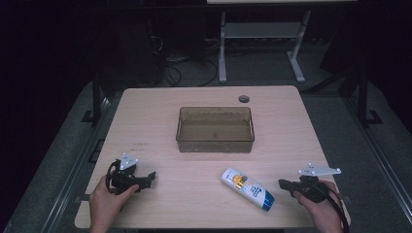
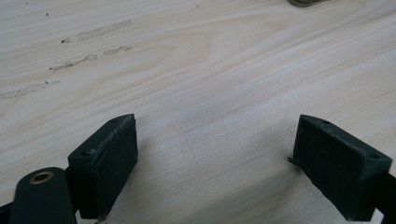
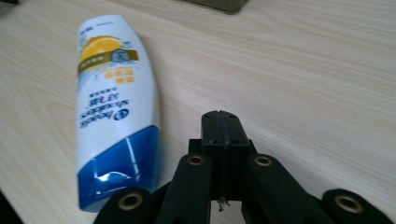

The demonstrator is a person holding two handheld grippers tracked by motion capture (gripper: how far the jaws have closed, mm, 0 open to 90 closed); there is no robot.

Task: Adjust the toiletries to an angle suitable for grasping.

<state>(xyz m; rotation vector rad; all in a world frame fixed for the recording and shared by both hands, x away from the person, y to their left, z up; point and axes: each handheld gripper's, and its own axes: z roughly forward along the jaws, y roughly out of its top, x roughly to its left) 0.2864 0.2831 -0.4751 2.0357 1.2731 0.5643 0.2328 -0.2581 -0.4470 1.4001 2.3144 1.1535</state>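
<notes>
A white shampoo bottle [image 1: 247, 189] with a blue cap end and an orange label lies flat on the table near the front, right of centre. In the right gripper view the bottle [image 3: 114, 107] lies just left of my right gripper [image 3: 220, 116], whose jaws are pressed together with nothing between them. That right gripper [image 1: 284, 184] rests at the front right, a short gap from the bottle's cap end. My left gripper [image 1: 149, 176] rests at the front left; its jaws stand wide apart over bare wood [image 2: 217, 140].
A translucent brown rectangular bin [image 1: 215, 129] sits in the middle of the wooden table [image 1: 291, 126], beyond the bottle. A round cable hole [image 1: 244, 99] lies near the far edge. A white desk frame [image 1: 262, 39] stands on the floor behind.
</notes>
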